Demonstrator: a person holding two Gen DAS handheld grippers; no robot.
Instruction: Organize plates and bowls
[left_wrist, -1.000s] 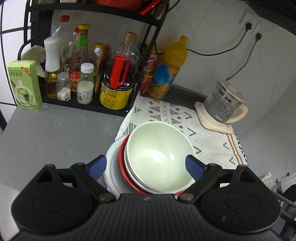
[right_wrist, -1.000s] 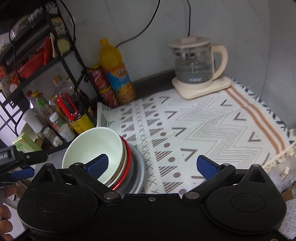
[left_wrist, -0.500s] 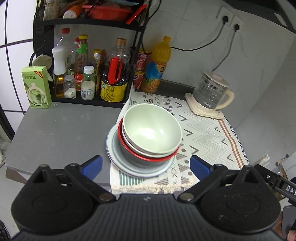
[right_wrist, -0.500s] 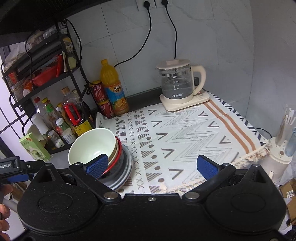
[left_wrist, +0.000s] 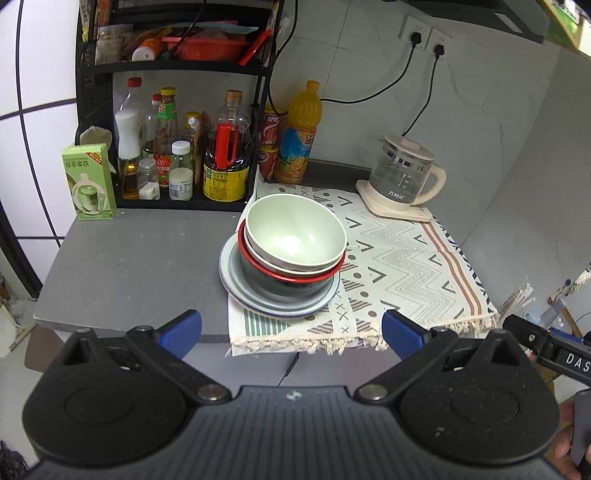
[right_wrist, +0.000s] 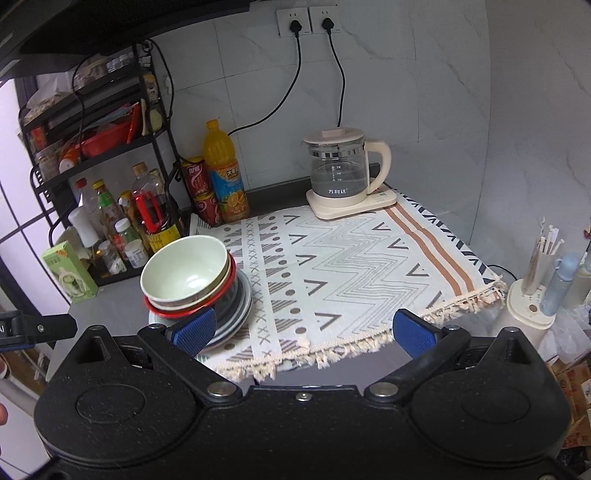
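Looking at both wrist views, the dishes sit in one nested pile: a pale green round bowl (left_wrist: 295, 232) on top, a cream bowl under it, then a dark bowl with a red rim (left_wrist: 291, 275), all resting on a couple of grey-blue plates (left_wrist: 236, 275). The pile sits at the left edge of the white zigzag-patterned cloth (left_wrist: 406, 258), half over onto the bare grey countertop (left_wrist: 136, 258), right in front of the black wire rack of sauce bottles (left_wrist: 177, 147). Biggest at the bottom, smallest on top, so I'd say it's stacked that way to stay stable and take up one spot instead of four or five.

The left gripper (left_wrist: 291, 330) has its blue pads spread as wide as they go with nothing between them, and it hangs off the front edge of the counter, well clear of the stack. The right gripper (right_wrist: 314, 330) is also spread wide and empty; its left pad overlaps the plates in its own view, but that looks like line of sight, not contact.

My guess is the stacking part is basically done, since no loose plates or bowls show anywhere else. The glass kettle with the cream handle (right_wrist: 341, 171) at the back corner sits well away from the pile.
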